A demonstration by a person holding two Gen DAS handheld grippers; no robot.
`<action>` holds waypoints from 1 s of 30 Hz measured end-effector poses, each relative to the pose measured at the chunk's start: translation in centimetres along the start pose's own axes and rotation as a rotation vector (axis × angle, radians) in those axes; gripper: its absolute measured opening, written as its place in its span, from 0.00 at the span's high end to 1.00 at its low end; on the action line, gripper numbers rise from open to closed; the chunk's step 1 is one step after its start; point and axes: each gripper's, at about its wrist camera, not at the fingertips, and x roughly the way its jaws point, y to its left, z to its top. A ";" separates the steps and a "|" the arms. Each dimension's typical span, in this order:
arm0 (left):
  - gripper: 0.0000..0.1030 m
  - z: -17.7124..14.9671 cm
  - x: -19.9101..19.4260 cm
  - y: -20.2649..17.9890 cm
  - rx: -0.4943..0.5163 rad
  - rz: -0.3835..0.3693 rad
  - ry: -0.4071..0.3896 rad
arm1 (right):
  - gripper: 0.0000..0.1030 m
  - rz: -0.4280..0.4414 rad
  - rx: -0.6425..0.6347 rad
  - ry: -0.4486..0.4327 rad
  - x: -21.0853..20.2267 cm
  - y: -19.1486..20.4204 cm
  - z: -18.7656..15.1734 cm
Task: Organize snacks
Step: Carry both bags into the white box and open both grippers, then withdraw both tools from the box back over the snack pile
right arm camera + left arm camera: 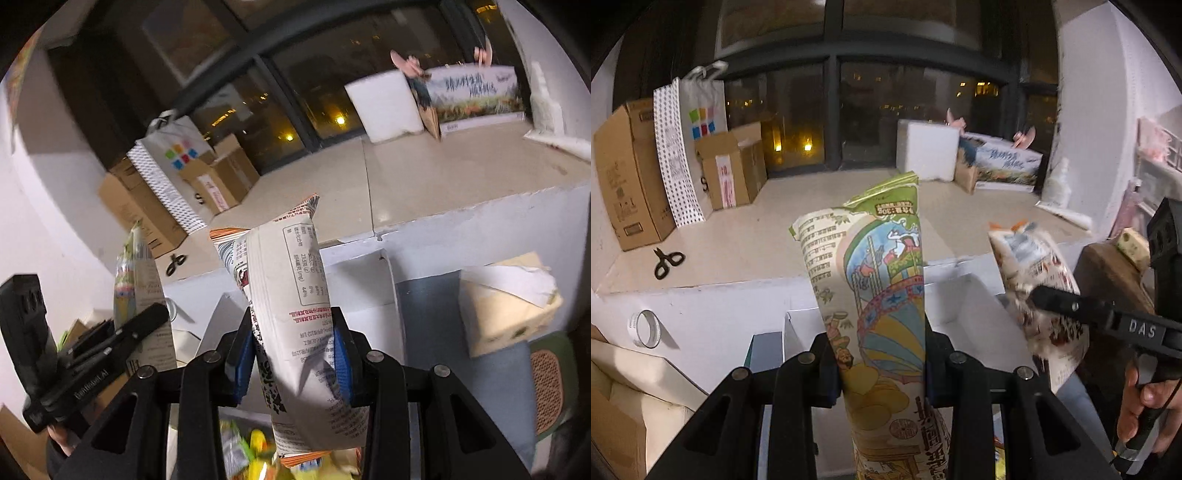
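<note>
In the left wrist view, the green snack bag [882,295] is clamped upright by the left hand-held gripper [882,373], above the white box [964,306]. The bag could be crushed or slip, being pinched low. The right hand-held gripper [1045,299] with its patterned snack bag [1034,280] is seen just beside; a collision is possible.

In the right wrist view, the patterned snack bag [291,314] is gripped between the blue pads [242,363]. Open counter [443,177] is seen beyond the box wall.
</note>
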 end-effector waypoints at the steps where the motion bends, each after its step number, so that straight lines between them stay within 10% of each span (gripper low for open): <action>1: 0.65 0.2 1.0 0.4 0.000 0.010 0.007 | 0.61 -0.007 0.004 0.001 0.8 0.0 0.5; 4: 0.44 -0.4 3.1 0.7 -0.005 0.007 0.074 | 0.57 0.022 0.066 0.030 2.9 -0.6 1.1; 5: 0.04 -0.6 3.6 0.8 -0.009 -0.005 0.091 | 0.53 0.024 0.087 0.059 3.7 -0.7 1.2; 6: 0.00 -0.9 4.2 1.0 -0.017 -0.003 0.095 | 0.27 0.019 0.103 0.083 4.3 -0.9 1.1; 8: 0.00 -1.6 5.0 1.4 -0.024 0.017 0.105 | 0.00 -0.010 0.126 0.095 4.9 -1.2 0.8; 30: 0.00 -8.0 -6.9 -1.8 0.003 -0.013 0.029 | 0.00 -0.041 -0.105 -0.125 -5.3 1.3 -4.2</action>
